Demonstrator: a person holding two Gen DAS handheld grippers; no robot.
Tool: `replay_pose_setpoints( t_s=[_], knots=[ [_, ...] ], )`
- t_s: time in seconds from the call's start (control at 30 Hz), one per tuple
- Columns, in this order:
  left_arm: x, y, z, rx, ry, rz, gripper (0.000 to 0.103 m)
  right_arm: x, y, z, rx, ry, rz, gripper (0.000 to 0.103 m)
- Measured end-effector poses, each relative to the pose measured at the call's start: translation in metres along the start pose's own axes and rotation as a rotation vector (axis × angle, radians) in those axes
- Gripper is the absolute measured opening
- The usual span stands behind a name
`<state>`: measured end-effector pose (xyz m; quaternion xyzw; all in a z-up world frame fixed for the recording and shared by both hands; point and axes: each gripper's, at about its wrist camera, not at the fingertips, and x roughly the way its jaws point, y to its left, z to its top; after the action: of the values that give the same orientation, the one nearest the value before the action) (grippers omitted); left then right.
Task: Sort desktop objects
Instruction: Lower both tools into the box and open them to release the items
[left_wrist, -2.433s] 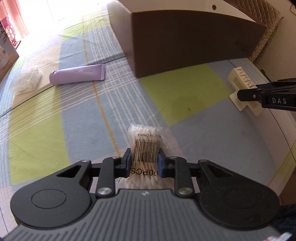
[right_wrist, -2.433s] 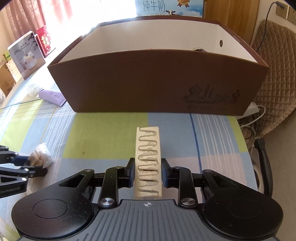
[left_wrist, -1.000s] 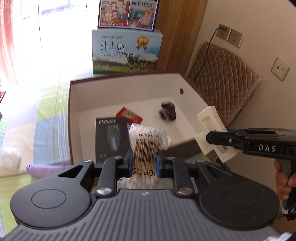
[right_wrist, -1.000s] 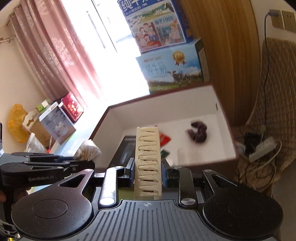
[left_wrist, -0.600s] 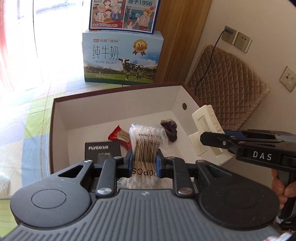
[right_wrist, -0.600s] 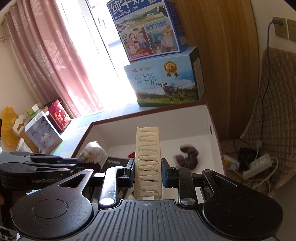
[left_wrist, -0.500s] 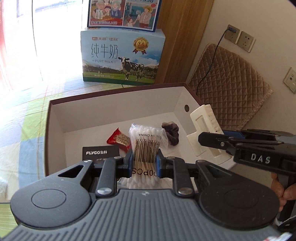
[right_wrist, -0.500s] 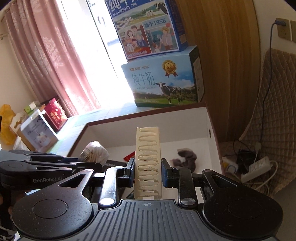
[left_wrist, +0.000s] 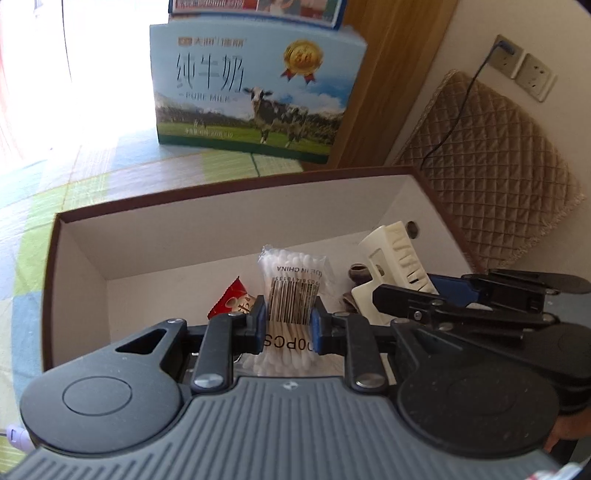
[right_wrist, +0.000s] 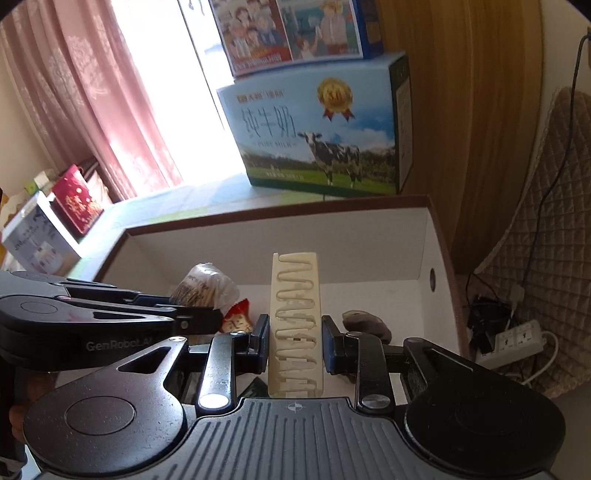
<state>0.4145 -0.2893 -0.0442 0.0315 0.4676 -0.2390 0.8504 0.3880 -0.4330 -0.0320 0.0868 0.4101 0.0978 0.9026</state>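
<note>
left claw (left_wrist: 287, 324): clamped on clear plastic pack of white cotton swabs (left_wrist: 291, 291), held above brown white-lined cardboard box (left_wrist: 236, 236) | right claw (right_wrist: 294, 343): pads just off cream ribbed plastic comb-like holder (right_wrist: 295, 325), grip uncertain, over same box | in box: red snack wrapper (left_wrist: 231, 302), dark cloth lump (right_wrist: 365, 326)

A home room: pink curtains (right_wrist: 92, 110) at a sunlit window, milk carton (left_wrist: 255, 92), quilted chair cushion (left_wrist: 491, 166), wall sockets (left_wrist: 524, 72).
</note>
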Motion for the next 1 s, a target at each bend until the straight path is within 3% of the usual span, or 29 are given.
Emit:
replay_pose_setpoints(
  t_s=[0.27, 0.6, 0.93, 1.0],
  knots=[
    [0.040, 0.009, 0.014, -0.030, 0.057, 0.012, 0.019, 0.032, -0.011, 0.008, 0.002, 0.063, -0.034, 0.025],
    [0.061, 0.012, 0.025, -0.034, 0.073, 0.016, 0.022, 0.044, -0.018, 0.015, 0.024, 0.083, -0.038, 0.025],
    [0.055, 0.020, 0.028, -0.036, 0.054, 0.045, 0.051, 0.051, -0.018, 0.017, 0.029, 0.094, -0.046, 0.025],
    [0.051, 0.021, 0.029, -0.030, 0.046, 0.053, 0.052, 0.052, -0.018, 0.017, 0.027, 0.096, -0.047, 0.025]
  ],
)
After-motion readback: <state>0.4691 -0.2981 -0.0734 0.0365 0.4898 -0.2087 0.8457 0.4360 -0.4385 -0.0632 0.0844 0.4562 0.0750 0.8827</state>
